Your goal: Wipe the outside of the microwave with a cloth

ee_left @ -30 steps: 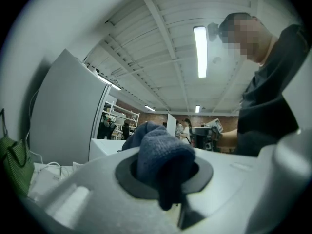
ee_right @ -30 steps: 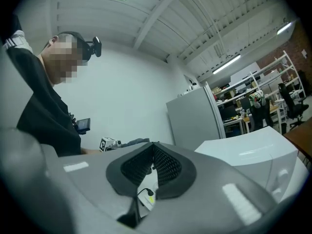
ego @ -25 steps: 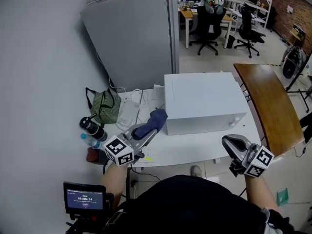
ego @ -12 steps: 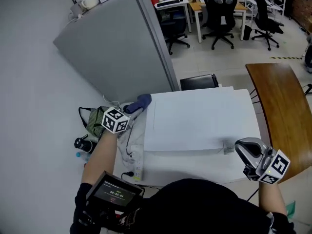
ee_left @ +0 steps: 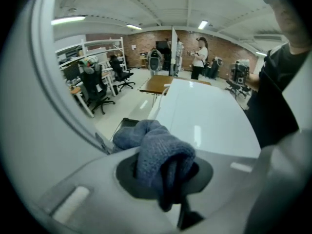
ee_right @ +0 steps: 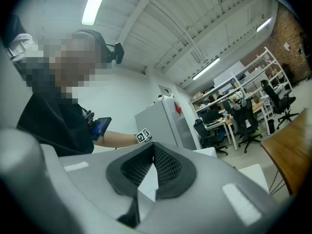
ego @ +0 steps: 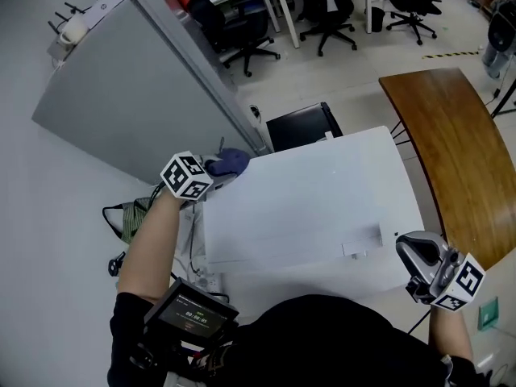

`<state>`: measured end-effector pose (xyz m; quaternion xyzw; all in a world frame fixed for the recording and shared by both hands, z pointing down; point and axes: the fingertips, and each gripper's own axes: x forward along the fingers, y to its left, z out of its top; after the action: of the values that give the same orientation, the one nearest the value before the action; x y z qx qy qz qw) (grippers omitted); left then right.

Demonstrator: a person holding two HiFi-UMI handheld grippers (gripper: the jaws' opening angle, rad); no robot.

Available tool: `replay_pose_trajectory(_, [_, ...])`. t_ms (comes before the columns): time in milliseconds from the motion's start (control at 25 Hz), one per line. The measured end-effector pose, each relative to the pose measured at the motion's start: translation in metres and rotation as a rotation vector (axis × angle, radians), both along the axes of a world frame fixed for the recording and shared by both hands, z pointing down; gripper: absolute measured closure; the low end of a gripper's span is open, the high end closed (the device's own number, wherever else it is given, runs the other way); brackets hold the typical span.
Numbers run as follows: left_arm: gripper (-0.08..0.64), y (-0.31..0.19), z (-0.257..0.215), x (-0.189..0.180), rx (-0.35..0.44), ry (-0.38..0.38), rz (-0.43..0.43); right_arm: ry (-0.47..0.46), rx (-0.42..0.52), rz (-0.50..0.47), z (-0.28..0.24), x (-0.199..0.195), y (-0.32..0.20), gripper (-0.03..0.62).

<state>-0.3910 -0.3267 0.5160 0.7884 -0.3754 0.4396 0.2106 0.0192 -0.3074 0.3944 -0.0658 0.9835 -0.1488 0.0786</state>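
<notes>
The white microwave (ego: 314, 208) fills the middle of the head view, seen from above. My left gripper (ego: 219, 168) is at its far left corner, shut on a blue cloth (ego: 230, 161) that rests at the edge of the top. In the left gripper view the bunched cloth (ee_left: 156, 152) bulges out between the jaws of the left gripper (ee_left: 165, 179), with the microwave's top (ee_left: 204, 116) stretching away behind it. My right gripper (ego: 415, 252) hovers off the near right corner, shut with nothing in it (ee_right: 153, 150).
A tall grey cabinet (ego: 121, 111) stands close behind the left gripper. A black box (ego: 302, 123) sits behind the microwave. A brown wooden table (ego: 451, 151) runs along the right. A green bag (ego: 129, 216) lies at the left. Office chairs (ego: 242, 31) stand beyond.
My left gripper carried the cloth from the front left of the microwave up to its far left corner. The head view swung over the microwave. The right gripper barely moved.
</notes>
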Motion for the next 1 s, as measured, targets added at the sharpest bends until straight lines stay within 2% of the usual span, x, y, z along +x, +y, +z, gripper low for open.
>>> replay_pose_trajectory(120, [0.502,-0.042,0.003,0.068,-0.023,0.022,0.124,-0.007,-0.013,0.052,0.004,0.023,-0.006,0.588])
replay_pose_trajectory(240, [0.502,-0.091,0.007,0.147,-0.023,0.01,0.231,-0.01,-0.018,0.123,0.011,0.066,-0.009,0.588])
replay_pose_trajectory(360, [0.502,-0.131,0.01,0.21,-0.011,0.0,0.317,-0.008,-0.043,0.211,0.019,0.103,-0.01,0.588])
replay_pose_trajectory(480, [0.502,-0.152,0.009,0.254,0.021,0.029,0.369,0.006,-0.052,0.271,0.023,0.121,-0.004,0.588])
replay_pose_trajectory(560, [0.502,-0.153,0.005,0.267,0.056,0.051,0.381,0.006,-0.049,0.28,0.022,0.119,0.001,0.588])
replay_pose_trajectory(640, [0.502,-0.143,-0.008,0.258,0.097,0.068,0.379,-0.002,-0.036,0.262,0.016,0.103,0.005,0.588])
replay_pose_trajectory(720, [0.502,-0.118,-0.03,0.225,0.131,0.082,0.359,-0.01,-0.01,0.218,0.007,0.078,0.009,0.588])
replay_pose_trajectory(840, [0.502,-0.052,-0.05,0.142,0.15,0.066,0.292,-0.013,0.027,0.143,-0.004,0.032,0.026,0.588])
replay_pose_trajectory(1000, [0.502,0.048,-0.044,0.019,0.131,0.016,0.139,-0.012,0.065,0.065,-0.021,-0.029,0.062,0.588])
